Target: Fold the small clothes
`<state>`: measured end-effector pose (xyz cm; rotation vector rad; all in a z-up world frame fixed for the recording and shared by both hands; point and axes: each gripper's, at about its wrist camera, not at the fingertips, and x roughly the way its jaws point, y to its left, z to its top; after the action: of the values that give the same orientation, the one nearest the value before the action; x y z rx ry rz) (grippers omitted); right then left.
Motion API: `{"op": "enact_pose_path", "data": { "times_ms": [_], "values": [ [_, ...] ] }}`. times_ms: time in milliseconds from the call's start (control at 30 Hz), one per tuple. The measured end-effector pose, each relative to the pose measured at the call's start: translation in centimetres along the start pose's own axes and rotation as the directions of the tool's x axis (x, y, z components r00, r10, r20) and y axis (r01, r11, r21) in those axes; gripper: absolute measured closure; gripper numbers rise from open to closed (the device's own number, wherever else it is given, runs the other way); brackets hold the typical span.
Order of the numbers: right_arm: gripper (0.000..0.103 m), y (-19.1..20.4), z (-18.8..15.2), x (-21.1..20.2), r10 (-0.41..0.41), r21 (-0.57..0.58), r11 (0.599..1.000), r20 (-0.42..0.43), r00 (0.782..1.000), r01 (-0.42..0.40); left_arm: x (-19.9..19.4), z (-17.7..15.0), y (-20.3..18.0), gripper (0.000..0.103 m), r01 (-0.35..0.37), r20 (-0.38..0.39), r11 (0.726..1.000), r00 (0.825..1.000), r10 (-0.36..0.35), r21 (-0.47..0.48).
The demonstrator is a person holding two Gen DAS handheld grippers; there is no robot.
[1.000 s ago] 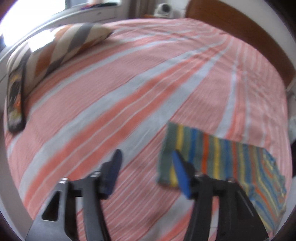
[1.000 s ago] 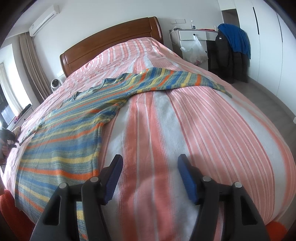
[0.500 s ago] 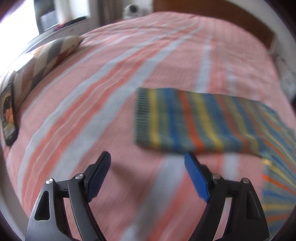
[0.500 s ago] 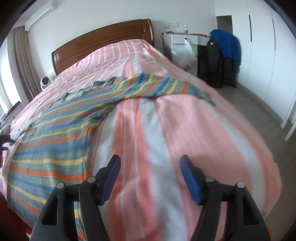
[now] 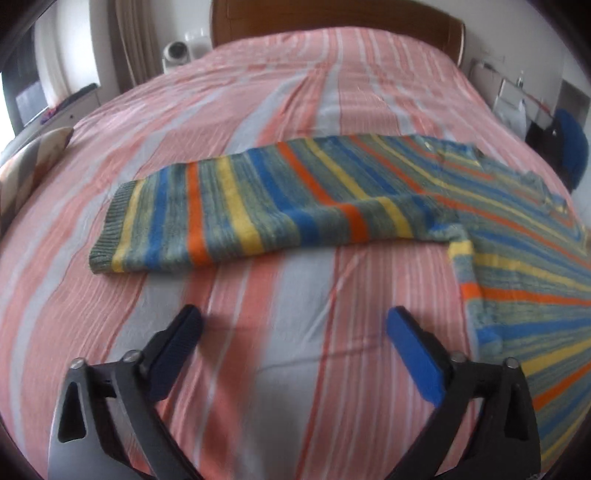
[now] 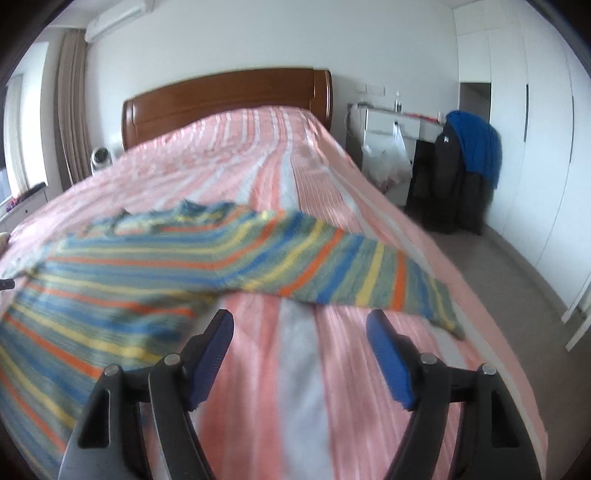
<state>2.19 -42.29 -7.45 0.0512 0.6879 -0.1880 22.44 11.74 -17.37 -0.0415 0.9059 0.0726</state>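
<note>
In the left wrist view, your left gripper (image 5: pixel 293 328) is hovering with its fingers (image 5: pixel 413 356) spread wide apart, and nothing is sitting between them. They are gripping nothing and are touching no cloth; only the pink and grey striped bedspread (image 5: pixel 258 122) is showing in the gap. The striped sweater (image 5: pixel 517 236) is lying flat on the bed ahead of the fingers. One sleeve (image 5: pixel 236 205) is stretching out to the left beyond both fingertips, its ribbed cuff ending ahead and left of the left finger. The sweater's body is spreading out just beside the right finger, on its right. A striped pillow (image 5: pixel 26 170) is lying well off to the left, and the wooden headboard (image 5: pixel 332 18) is standing far ahead.

In the right wrist view, your right gripper (image 6: pixel 299 341) is likewise standing wide open, with its fingers (image 6: pixel 212 349) holding nothing and only bedspread (image 6: pixel 295 369) lying between them. The sweater (image 6: pixel 129 280) is filling the area ahead and left of the left finger, whose tip is showing just beside the hem; whether it is touching is unclear through the blur. The other sleeve (image 6: pixel 351 269) is running across ahead of both fingertips and is ending beyond the right finger. A dark chair draped in blue cloth (image 6: pixel 469 166) is standing well off to the right.
</note>
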Motion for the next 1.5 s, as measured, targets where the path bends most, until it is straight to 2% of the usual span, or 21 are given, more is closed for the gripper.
{"op": "enact_pose_path", "data": {
  "times_ms": [100, 233, 400, 1100, 1500],
  "values": [
    [0.029, -0.7, -0.8, 0.8, 0.003, 0.036, 0.999, -0.026, 1.0, -0.002, 0.3, -0.1, 0.4, 0.0, 0.006, 0.0, 1.0, 1.0, -0.006, -0.022],
    [0.024, -1.8, -1.4, 2.3, 0.038, 0.093, 0.995, -0.09, 0.995, -0.03, 0.4, -0.2, -0.2, 0.0, -0.023, 0.003, 1.0, 1.0, 0.023, 0.003],
    [0.021, -1.7, -1.5, 2.7, 0.036, 0.082, 0.996, -0.11, 0.993, -0.027, 0.5, -0.5, 0.2, 0.0, -0.014, 0.009, 1.0, 1.0, 0.014, -0.006],
    [0.017, -0.2, -1.6, 3.7, -0.047, 0.011, 0.999, -0.143, 0.989, 0.049, 0.5, -0.5, 0.3, 0.0, -0.009, 0.008, 1.0, 1.0, 0.009, -0.01],
    [0.017, -0.4, -1.8, 3.6, -0.028, 0.03, 0.999, -0.129, 0.991, 0.032, 0.5, -0.5, 0.4, 0.0, -0.009, 0.008, 1.0, 1.0, 0.009, -0.01]
  ]
}}
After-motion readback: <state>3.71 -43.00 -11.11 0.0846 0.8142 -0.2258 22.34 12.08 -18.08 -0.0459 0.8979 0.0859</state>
